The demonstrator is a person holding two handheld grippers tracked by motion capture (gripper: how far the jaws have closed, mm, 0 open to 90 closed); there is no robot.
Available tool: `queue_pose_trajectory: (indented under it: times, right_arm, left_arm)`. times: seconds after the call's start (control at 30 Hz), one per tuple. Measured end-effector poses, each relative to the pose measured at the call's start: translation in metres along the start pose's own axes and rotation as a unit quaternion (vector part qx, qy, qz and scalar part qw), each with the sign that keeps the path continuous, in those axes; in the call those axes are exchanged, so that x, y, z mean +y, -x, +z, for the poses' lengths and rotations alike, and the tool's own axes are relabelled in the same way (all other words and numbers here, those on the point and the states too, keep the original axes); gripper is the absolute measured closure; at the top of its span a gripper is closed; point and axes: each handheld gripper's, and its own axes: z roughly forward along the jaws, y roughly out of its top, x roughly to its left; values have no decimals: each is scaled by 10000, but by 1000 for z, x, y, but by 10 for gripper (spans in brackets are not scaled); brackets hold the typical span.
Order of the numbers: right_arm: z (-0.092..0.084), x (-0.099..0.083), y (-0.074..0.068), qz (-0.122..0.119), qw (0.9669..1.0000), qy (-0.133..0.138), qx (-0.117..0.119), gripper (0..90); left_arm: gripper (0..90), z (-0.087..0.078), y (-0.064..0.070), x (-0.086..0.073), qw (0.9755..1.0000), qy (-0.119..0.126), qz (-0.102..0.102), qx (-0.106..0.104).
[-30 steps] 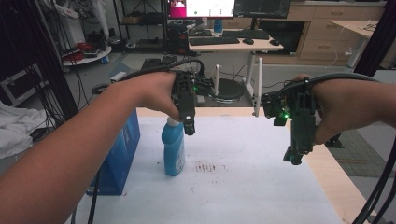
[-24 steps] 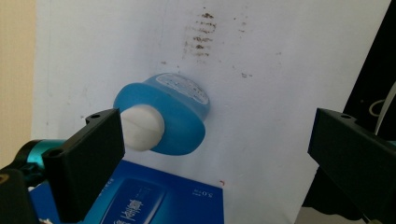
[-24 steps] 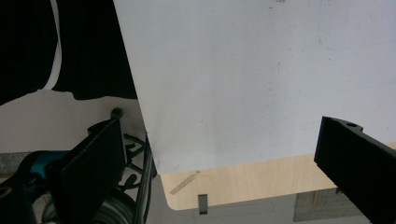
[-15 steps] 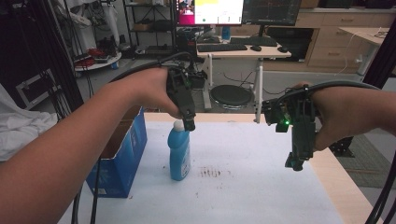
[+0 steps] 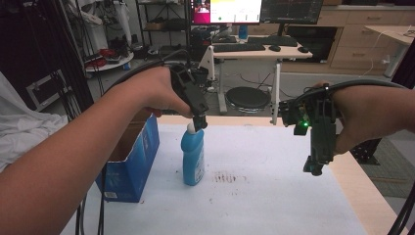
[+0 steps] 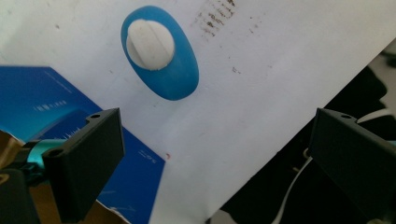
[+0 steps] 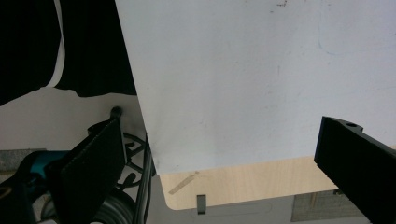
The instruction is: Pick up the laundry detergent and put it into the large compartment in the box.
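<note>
**Tongs poised above bottle cap**

Forearms come in from the near edge of the high view, one to each side. Just beyond the near-left arm sits an open blue carton (image 5: pixel 128 159) at the left edge of the white-covered counter (image 5: pixel 254 205). Immediately right of it, close but seemingly not touching, stands the blue bottle (image 5: pixel 193 155), upright, left of the counter's middle, with a smudge of brown marks on the cover just to its right.

The bottle is a glossy blue plastic one, oval in section as the left gripper view shows from above (image 6: pixel 161 58), with a paler label on its front and a white round cap (image 6: pixel 150 44) crossed by a raised ridge. It looks slim and tall, so I judge it would tip easily if nudged sideways.

The left tongs (image 5: pixel 199 123) hang right over the cap, pointing down. In the left gripper view the jaws stand wide apart with nothing between them, and the cap lies ahead of them toward the upper left, not centred. The right tongs (image 5: pixel 313 166) hover well to the right above the counter's right edge, jaws spread wide and empty.

The step in hand reads as the approach to grasp the bottle by its top. The next move would call for shifting the left tongs so the cap sits between the jaws, lowering, then closing squarely.
</note>
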Motion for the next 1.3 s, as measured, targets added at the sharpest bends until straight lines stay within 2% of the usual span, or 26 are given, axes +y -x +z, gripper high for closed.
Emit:
queue_pose_trajectory:
  times: [0.1,0.2,0.23,0.3,0.33,0.37,0.4,0.43,0.53,0.57,0.63,0.67,0.77,0.9,1.0,1.3]
  right_arm:
    - [0,0,0,31,10000,-8,32,12]
    - [0,0,-1,59,10000,-49,45,12]
    - [0,0,0,-31,10000,-80,27,12]
    - [-1,1,-1,55,9999,-69,61,12]
    - [-1,1,0,-33,10000,-74,37,12]
    - [0,2,-1,80,9999,-48,94,12]
    - [0,2,0,-14,9999,-101,74,12]
    - [0,3,-1,85,9999,-90,104,12]
    - [1,6,0,-31,9999,-137,58,12]
    - [2,6,-1,43,9999,-109,80,12]
    - [2,7,-1,-70,9998,-153,85,12]
    - [2,8,-2,27,9999,-118,99,12]
    - [2,8,-2,18,9999,-139,102,12]
    - [3,8,-1,-48,9998,-166,99,12]
    - [3,9,-2,-43,9998,-147,105,12]
    - [7,8,-2,-20,9997,-167,162,12]
  left_arm:
    - [37,4,-3,-1,9992,-46,-397,11]
    - [37,7,-4,-1,9975,-39,-704,58]
    - [37,8,-5,0,9972,-50,-744,88]
    - [37,9,-5,1,9963,-7,-856,78]
    - [37,10,-5,1,9959,-5,-901,82]
    - [37,11,-5,2,9952,12,-982,56]
    - [37,13,-6,3,9945,18,-1046,37]
    - [37,15,-6,3,9940,8,-1096,21]
    - [37,21,-8,6,9923,-50,-1235,19]
    - [37,23,-8,8,9919,-75,-1265,56]
    - [37,26,-9,10,9905,-122,-1360,150]
    - [37,27,-9,11,9896,-113,-1420,182]
    - [37,30,-11,14,9875,-114,-1542,316]
    - [37,39,-15,18,9854,-68,-1683,254]
    - [37,47,-17,22,9846,-98,-1728,229]
    - [37,60,-23,30,9824,-104,-1829,369]
